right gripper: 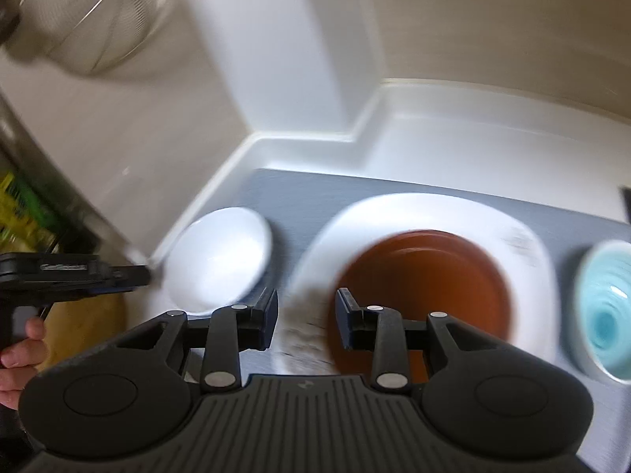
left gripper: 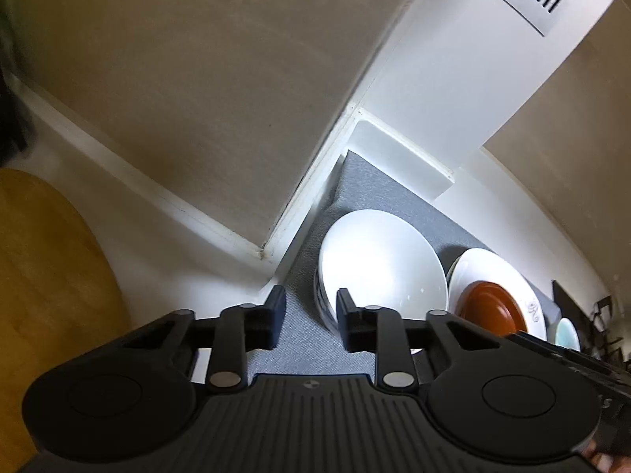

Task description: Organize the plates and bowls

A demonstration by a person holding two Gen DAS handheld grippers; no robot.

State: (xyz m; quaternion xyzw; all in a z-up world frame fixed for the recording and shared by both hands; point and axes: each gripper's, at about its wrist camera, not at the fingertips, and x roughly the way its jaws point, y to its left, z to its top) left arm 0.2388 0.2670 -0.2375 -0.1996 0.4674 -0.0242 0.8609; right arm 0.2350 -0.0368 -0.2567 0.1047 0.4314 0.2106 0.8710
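A white bowl [left gripper: 380,260] sits on a grey mat [left gripper: 299,339], on top of other stacked dishes. To its right a brown plate [left gripper: 491,309] rests on a large white plate [left gripper: 493,266]. A light blue bowl [left gripper: 568,333] stands further right. My left gripper [left gripper: 309,321] is open and empty, just left of the white bowl. In the right wrist view the white bowl [right gripper: 221,258], brown plate [right gripper: 426,291], white plate [right gripper: 430,213] and blue bowl [right gripper: 605,311] show blurred. My right gripper [right gripper: 305,321] is open and empty above the white plate's near rim.
A wooden board [left gripper: 47,276] lies at the left. White walls and a white ledge [left gripper: 402,157] close in the mat's far side. A metal strainer [right gripper: 94,19] hangs at upper left. The left gripper's body [right gripper: 71,276] shows at the left of the right wrist view.
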